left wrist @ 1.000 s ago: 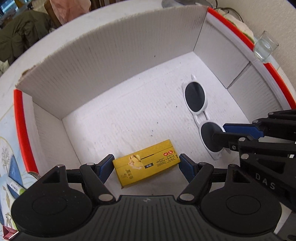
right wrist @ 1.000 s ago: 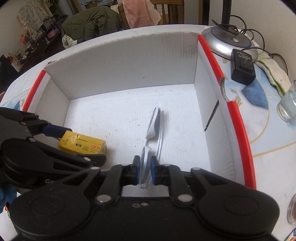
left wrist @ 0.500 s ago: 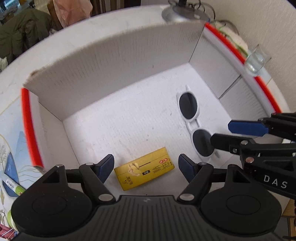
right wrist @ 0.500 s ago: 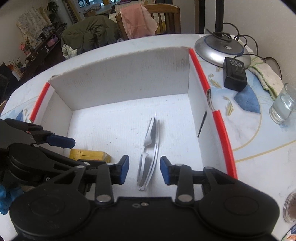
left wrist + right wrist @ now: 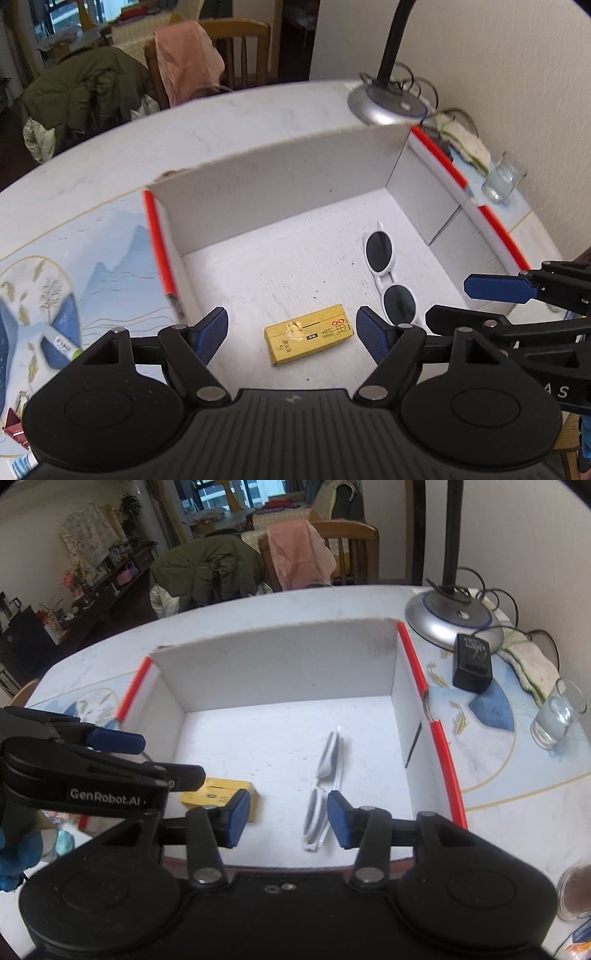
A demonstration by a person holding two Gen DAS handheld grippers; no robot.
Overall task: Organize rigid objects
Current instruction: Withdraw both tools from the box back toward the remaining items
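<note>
A white cardboard box with red rims [image 5: 280, 184] [image 5: 273, 672] stands on the table. On its floor lie a yellow pack [image 5: 309, 334] [image 5: 218, 792] and white sunglasses with dark lenses [image 5: 388, 269] [image 5: 325, 775]. My left gripper [image 5: 291, 332] is open and empty, above the box over the yellow pack. My right gripper [image 5: 284, 818] is open and empty, raised above the near end of the sunglasses. Each gripper also shows in the other's view, the right one [image 5: 498, 306] and the left one [image 5: 147, 757].
A lamp base [image 5: 454, 618], a black adapter [image 5: 472, 662], a cloth [image 5: 528, 661] and a glass of water [image 5: 557, 716] sit right of the box. Small items [image 5: 62, 345] lie on the patterned mat at the left. Chairs with clothes [image 5: 184, 62] stand behind the table.
My right gripper has opened and let go of the sunglasses, which now lie in the box. Both grippers have risen and drawn back from the box floor.
</note>
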